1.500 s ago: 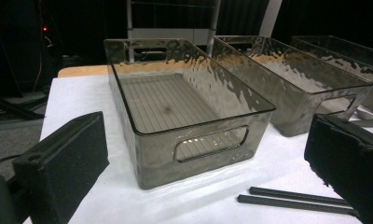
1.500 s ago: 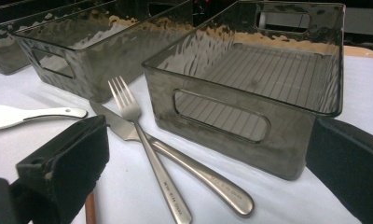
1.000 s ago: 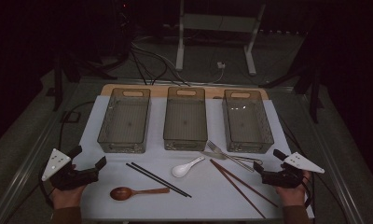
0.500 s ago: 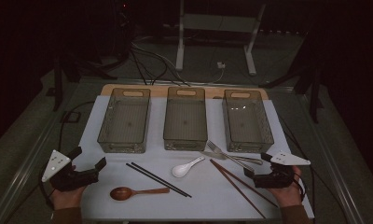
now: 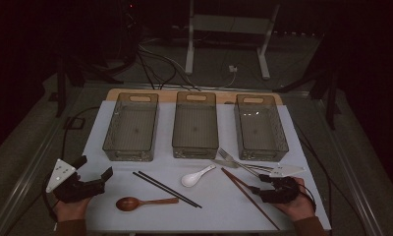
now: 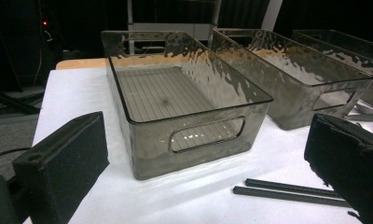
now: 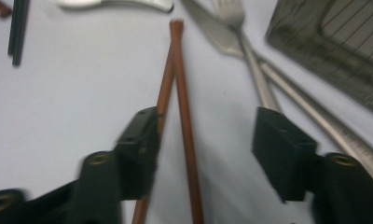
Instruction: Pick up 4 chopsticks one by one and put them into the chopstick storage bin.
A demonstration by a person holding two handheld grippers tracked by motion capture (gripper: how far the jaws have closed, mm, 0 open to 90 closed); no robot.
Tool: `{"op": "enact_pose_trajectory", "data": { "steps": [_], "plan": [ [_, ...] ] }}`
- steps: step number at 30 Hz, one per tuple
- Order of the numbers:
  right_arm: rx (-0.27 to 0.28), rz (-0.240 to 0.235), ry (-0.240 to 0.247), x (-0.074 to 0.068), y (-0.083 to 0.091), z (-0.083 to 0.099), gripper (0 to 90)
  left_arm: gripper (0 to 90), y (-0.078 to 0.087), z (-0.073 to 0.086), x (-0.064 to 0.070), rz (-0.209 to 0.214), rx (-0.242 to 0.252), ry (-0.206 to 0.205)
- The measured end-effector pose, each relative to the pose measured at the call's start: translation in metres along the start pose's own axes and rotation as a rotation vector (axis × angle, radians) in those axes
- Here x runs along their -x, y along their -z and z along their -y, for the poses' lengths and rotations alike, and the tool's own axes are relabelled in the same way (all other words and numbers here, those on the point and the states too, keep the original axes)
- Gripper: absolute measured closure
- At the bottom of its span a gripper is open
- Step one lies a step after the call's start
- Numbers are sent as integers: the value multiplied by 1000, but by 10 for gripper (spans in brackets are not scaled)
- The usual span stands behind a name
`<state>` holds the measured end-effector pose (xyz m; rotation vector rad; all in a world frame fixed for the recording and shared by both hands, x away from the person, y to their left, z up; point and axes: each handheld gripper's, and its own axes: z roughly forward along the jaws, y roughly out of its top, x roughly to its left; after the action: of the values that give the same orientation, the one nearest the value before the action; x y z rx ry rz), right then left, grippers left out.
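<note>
Bins [image 5: 195,126] x3, brown chopsticks [image 7: 180,93] x2

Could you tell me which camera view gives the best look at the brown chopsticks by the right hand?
The right gripper view: the brown chopsticks run large up the frame between the open right tongs, tips meeting near the white spoon. The high view shows their whole length, small and dim, beside the fork.

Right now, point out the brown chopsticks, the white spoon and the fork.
brown chopsticks [image 7: 185,116], right gripper view, on the shaft between the open fingers.
white spoon [image 5: 190,179], high view, on its bowl.
fork [image 5: 227,155], high view, on the tines.
</note>
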<state>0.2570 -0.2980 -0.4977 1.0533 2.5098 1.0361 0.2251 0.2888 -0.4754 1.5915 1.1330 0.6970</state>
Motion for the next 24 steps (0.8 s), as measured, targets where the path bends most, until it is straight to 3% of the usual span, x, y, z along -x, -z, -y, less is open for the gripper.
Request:
{"op": "enact_pose_trajectory", "data": {
  "steps": [9, 16, 24],
  "plan": [
    [-89, -34, 44, -3, -4, 6, 646, 6, -1, 1, 1, 1, -9, -4],
    [-134, -34, 49, -2, -7, 11, 713, 6, -1, 2, 1, 0, -11, -5],
    [-141, -10, 78, -4, -7, 12, 819, 6, -1, 2, 1, 0, -14, -5]
  ]
}}
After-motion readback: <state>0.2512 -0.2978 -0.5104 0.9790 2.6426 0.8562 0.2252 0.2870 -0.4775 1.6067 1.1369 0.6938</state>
